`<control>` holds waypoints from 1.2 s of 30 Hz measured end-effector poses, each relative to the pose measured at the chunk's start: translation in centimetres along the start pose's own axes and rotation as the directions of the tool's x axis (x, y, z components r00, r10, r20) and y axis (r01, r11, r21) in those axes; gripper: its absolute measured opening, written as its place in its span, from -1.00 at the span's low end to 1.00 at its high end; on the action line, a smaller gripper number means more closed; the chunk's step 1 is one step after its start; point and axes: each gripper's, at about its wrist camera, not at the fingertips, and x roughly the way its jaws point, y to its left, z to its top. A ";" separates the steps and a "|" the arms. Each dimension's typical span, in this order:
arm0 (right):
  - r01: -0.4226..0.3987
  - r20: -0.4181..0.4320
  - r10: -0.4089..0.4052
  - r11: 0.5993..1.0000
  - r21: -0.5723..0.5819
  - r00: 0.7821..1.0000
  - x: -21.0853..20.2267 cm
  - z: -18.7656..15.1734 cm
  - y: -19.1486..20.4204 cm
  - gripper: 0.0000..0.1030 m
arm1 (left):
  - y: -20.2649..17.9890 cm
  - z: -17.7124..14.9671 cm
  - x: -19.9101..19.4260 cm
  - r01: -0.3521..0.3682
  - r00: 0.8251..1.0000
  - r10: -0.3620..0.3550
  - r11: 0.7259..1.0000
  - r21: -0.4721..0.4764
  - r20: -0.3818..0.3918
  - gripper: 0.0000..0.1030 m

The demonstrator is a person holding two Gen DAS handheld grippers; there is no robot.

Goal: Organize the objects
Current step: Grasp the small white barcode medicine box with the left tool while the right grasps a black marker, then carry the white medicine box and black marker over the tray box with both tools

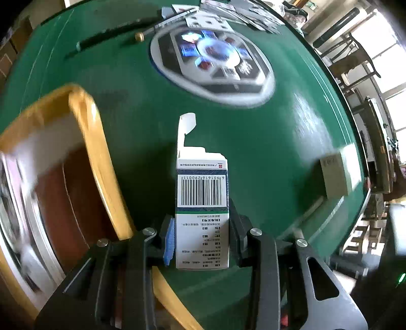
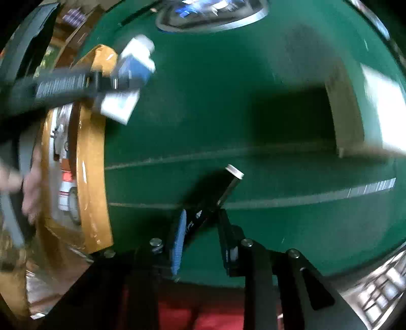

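My left gripper (image 1: 201, 215) is shut on a white medicine box (image 1: 201, 187) with a barcode, held upright with its top flap open above the green table. In the right wrist view the same box (image 2: 134, 66) shows blurred at the upper left, beside a yellow basket (image 2: 91, 177). The basket's yellow rim (image 1: 86, 132) lies just left of the box. My right gripper (image 2: 203, 213) is shut on a slim black stick (image 2: 228, 185) with a silver end, tilted to the upper right over the table.
A beige carton (image 1: 335, 175) stands on the table at the right, large in the right wrist view (image 2: 350, 119). A round control panel (image 1: 213, 63) sits mid-table, a black rod (image 1: 114, 33) and papers (image 1: 228, 12) behind it. A hand (image 2: 30, 187) shows by the basket.
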 end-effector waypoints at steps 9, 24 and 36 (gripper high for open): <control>0.020 0.098 0.001 0.976 -0.218 0.995 -1.0 5.7 0.7 -0.85 | -1.4 -4.9 -0.5 0.058 0.998 -0.059 0.996 -0.065 -0.005 -0.35; -0.005 0.016 0.010 0.960 -0.280 1.000 0.0 1.5 1.2 -0.36 | -2.1 -5.7 -0.2 -0.007 0.999 0.012 0.990 -0.138 0.034 -0.34; 0.009 0.092 0.020 0.953 -0.302 0.996 -0.6 1.3 0.5 -0.75 | -1.6 -6.1 -0.9 0.048 0.997 -0.035 0.984 -0.174 0.076 -0.35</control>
